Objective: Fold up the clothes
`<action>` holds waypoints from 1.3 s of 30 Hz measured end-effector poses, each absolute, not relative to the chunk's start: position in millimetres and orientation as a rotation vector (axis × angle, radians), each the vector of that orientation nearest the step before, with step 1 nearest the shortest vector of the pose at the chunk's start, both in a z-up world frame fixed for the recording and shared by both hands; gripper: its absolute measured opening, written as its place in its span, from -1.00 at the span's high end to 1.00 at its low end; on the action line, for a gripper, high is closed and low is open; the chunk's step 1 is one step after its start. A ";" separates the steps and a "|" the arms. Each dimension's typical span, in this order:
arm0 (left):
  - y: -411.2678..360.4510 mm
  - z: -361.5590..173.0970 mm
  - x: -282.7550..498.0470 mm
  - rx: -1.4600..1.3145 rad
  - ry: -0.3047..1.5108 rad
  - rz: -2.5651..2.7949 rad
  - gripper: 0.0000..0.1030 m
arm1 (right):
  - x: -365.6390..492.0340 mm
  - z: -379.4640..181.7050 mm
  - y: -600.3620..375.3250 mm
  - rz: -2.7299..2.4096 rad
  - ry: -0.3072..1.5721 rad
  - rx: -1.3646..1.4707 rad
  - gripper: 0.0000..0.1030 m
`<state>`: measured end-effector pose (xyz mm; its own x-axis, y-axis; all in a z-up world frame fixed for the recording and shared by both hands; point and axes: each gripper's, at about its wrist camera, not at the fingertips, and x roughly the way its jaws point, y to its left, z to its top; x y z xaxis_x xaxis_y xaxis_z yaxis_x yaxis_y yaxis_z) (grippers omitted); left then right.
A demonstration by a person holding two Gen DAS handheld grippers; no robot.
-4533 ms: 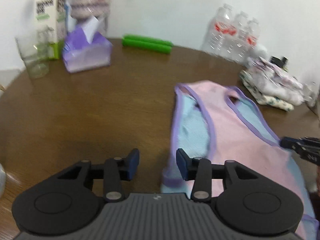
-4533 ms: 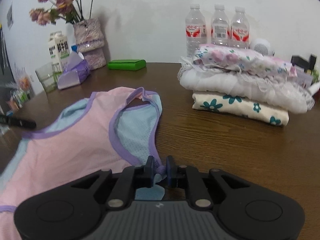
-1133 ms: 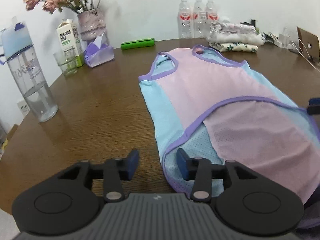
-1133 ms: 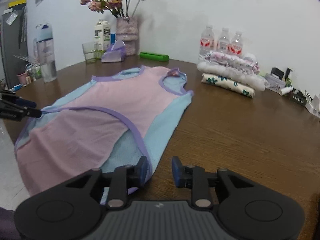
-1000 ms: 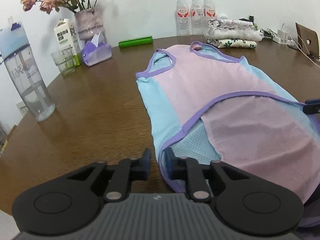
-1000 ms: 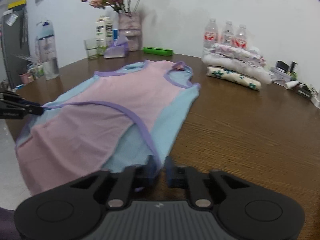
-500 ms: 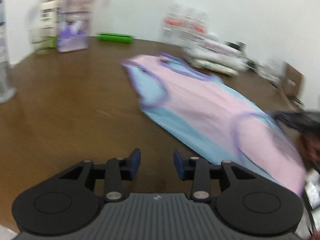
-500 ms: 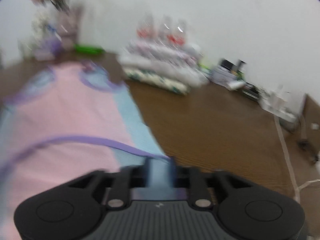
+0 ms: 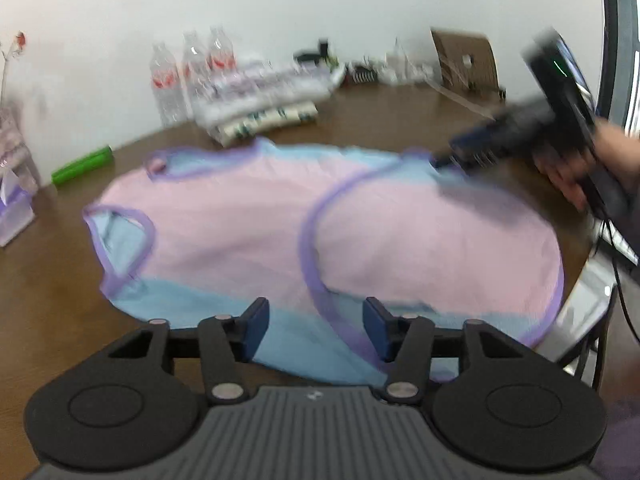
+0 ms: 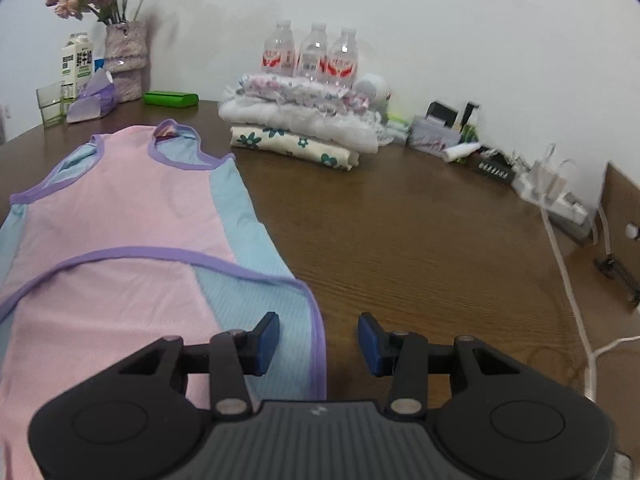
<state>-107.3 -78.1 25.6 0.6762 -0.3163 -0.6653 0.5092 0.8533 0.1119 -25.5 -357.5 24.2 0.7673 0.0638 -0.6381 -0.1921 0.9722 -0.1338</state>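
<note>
Your left wrist view, blurred, shows your left tool with jaws apart and opening over the near blue edge of the pink-and-blue garment lying half-folded on the brown bench, and only here, at upper right, your right hand holding the other tool tilted down at the cloth's far edge. Your right wrist view is sharp: your right tool, jaws apart and closing, straddles the purple hem, with folded clothes and three water bottles behind.
</note>
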 end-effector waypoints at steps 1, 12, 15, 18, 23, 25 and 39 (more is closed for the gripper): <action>-78.4 21.9 -107.4 0.307 0.707 -0.465 0.51 | -17.0 21.1 -358.0 0.147 0.690 -0.178 0.31; -13.1 17.6 -125.5 0.367 0.707 -0.376 0.72 | -97.8 21.9 -315.1 0.236 0.748 -0.105 0.99; 24.5 19.0 -133.2 0.404 0.739 -0.315 0.72 | -155.8 25.7 -287.6 0.313 0.768 -0.135 0.97; 59.7 26.6 -144.2 0.333 0.764 -0.303 0.69 | -193.1 37.3 -275.4 0.419 0.748 -0.158 0.54; 58.5 21.3 -153.6 0.255 0.698 -0.290 0.38 | -192.2 35.2 -262.0 0.452 0.640 -0.190 0.34; 52.4 13.8 -152.9 0.216 0.688 -0.245 0.60 | -181.5 24.6 -259.6 0.419 0.646 -0.208 0.58; 76.3 83.7 -94.1 0.053 0.622 -0.379 0.34 | -120.0 70.4 -288.3 0.479 0.606 -0.082 0.35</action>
<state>-94.1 76.3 83.7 0.7465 -0.3304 -0.5776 0.3619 0.9300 -0.0644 -120.0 -288.3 70.4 0.7163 0.4085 -0.5658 -0.4557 0.8878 0.0641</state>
